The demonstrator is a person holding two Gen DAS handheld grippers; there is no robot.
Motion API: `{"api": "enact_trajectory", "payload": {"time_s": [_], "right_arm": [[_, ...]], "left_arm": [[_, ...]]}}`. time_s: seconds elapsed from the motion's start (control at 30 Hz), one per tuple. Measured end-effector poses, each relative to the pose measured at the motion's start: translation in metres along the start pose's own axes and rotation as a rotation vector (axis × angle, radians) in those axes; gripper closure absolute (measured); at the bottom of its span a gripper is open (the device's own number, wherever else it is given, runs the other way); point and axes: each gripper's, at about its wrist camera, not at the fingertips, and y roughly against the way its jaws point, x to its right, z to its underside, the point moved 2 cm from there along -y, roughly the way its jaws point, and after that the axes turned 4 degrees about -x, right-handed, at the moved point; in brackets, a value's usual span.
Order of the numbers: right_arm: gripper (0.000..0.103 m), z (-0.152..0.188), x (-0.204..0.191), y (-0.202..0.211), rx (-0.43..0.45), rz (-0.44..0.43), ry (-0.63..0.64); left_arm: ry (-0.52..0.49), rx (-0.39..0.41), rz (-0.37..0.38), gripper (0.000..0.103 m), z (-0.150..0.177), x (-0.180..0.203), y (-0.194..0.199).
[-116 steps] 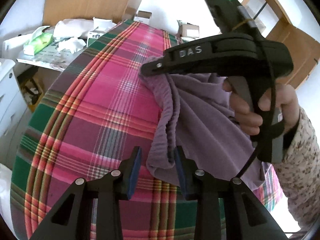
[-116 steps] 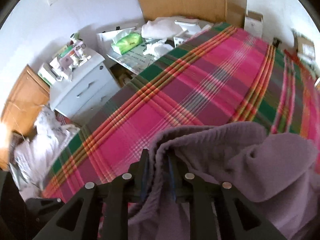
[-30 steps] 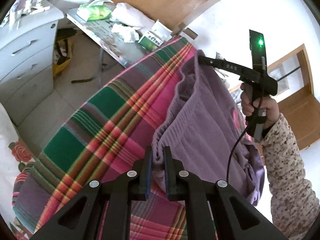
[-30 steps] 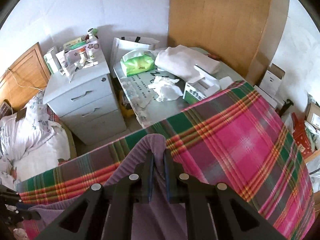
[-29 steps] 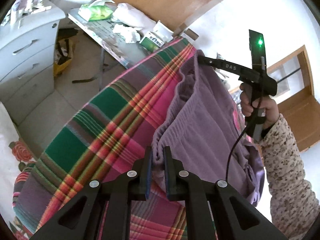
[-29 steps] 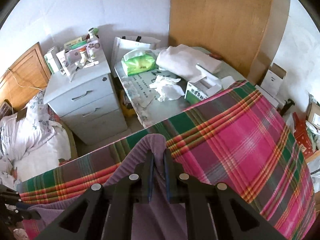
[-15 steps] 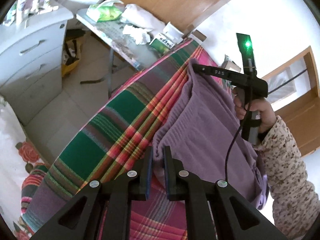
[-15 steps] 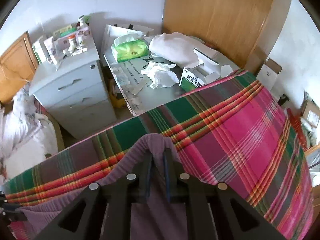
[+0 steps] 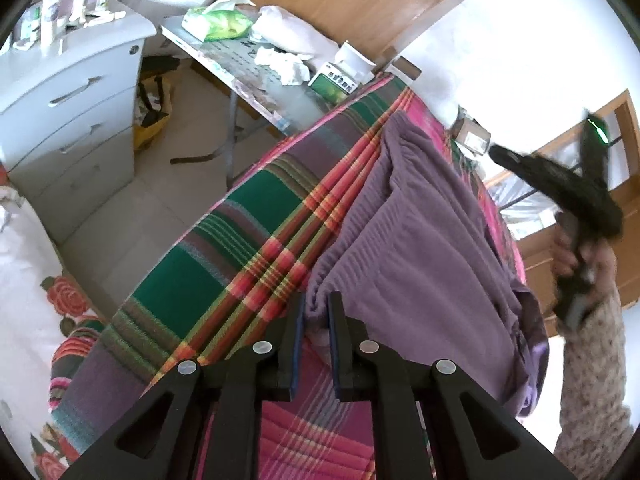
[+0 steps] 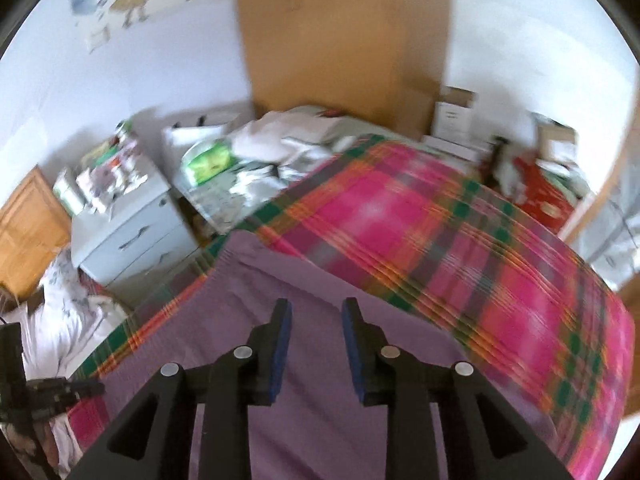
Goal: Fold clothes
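A purple knit garment [image 9: 420, 240] lies spread on the plaid bedspread [image 9: 224, 264], with its far corner resting flat near the bed's edge. My left gripper [image 9: 316, 312] is shut on the garment's near corner, and the fabric bunches between its pads. In the left wrist view my right gripper [image 9: 498, 152] hangs in the air at the right, held by a hand and clear of the cloth. In the blurred right wrist view the right gripper [image 10: 316, 320] hovers above the garment [image 10: 240, 288]. Its jaws are opening with nothing between them.
A white drawer chest [image 9: 72, 92] and a cluttered side table [image 9: 260, 76] with tissues and a green box stand beside the bed. A wooden wardrobe [image 10: 340, 40] is behind them. Cardboard boxes [image 10: 456, 116] sit at the bed's far end. Bare floor [image 9: 132, 216] shows below the bed's edge.
The right gripper has let go of the garment's far corner, which now lies on the bedspread. It has lifted and swung away to the right. The left gripper still holds the near corner.
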Motion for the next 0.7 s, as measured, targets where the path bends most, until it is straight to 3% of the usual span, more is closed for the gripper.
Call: {"api": "enact_trajectory", "payload": {"time_s": [0.17,0.47,0.6,0.7], "right_arm": [[0.073,0.060,0.049,0.059,0.060,0.071,-0.130],[0.070,0.191,0.096,0.137,0.148,0.211,-0.292],[0.070,0.238,0.104,0.149,0.139,0.303,-0.327],[0.070,0.262,0.105,0.153,0.141,0.283,-0.359]], "left_arm": [[-0.023,0.035,-0.023,0.089,0.004,0.005,0.015],[-0.198,0.081,-0.010,0.085,0.023,0.054,0.033],[-0.287,0.027,0.071,0.079,0.033,0.091,0.019],[-0.364,-0.046,0.119,0.079,0.043,0.125,-0.002]]}}
